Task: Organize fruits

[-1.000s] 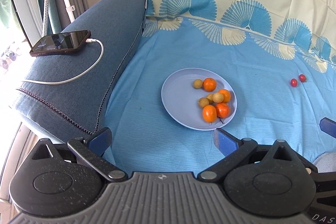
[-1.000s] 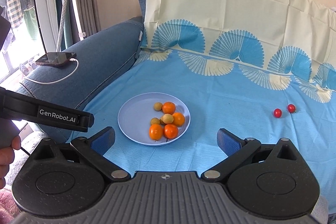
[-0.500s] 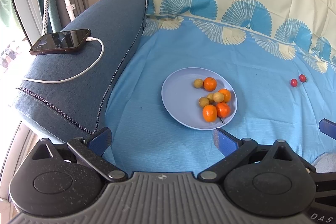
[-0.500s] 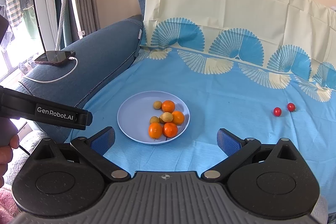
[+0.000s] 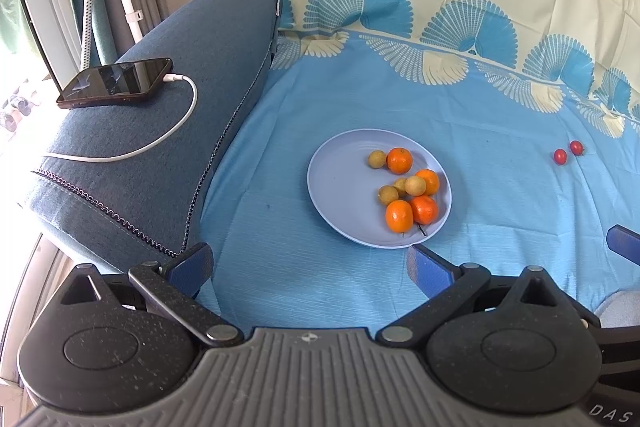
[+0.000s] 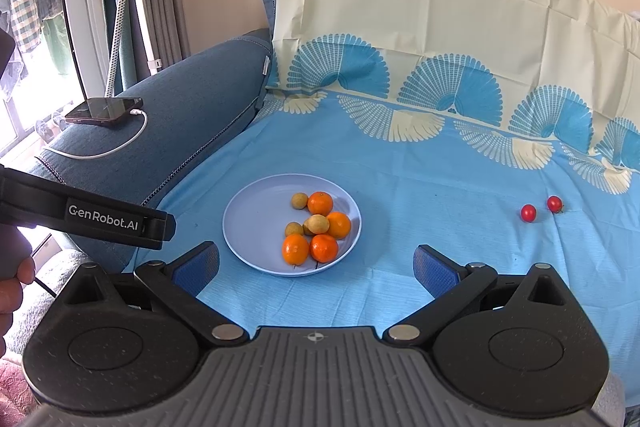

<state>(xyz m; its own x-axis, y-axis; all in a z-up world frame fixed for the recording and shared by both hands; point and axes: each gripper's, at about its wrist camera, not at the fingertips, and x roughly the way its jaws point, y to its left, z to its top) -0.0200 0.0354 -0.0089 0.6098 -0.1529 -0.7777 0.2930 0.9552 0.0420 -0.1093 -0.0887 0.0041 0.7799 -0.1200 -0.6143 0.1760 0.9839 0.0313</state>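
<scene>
A pale blue plate (image 5: pixel 344 187) (image 6: pixel 256 223) lies on the blue sheet and holds several small oranges (image 5: pixel 399 160) (image 6: pixel 320 203) and several yellow-brown longans (image 5: pixel 377 159) (image 6: pixel 299 201). Two red cherry tomatoes (image 5: pixel 560 156) (image 6: pixel 528 213) lie on the sheet to the right, apart from the plate. My left gripper (image 5: pixel 310 265) is open and empty, just short of the plate's near rim. My right gripper (image 6: pixel 316 267) is open and empty, near the plate's front edge. The left gripper's body (image 6: pixel 104 217) shows at the left of the right wrist view.
A blue sofa armrest (image 5: pixel 160 147) (image 6: pixel 192 107) rises left of the sheet, with a phone (image 5: pixel 114 87) (image 6: pixel 105 110) and white charging cable (image 5: pixel 160 143) on it. A cream and blue backrest cover (image 6: pixel 440 39) stands behind. A garment steamer pole (image 6: pixel 120 7) stands by the window.
Both grippers have drifted slightly; in the right wrist view the plate and tomatoes sit a little lower and nearer. Both stay open and nothing was picked up.
</scene>
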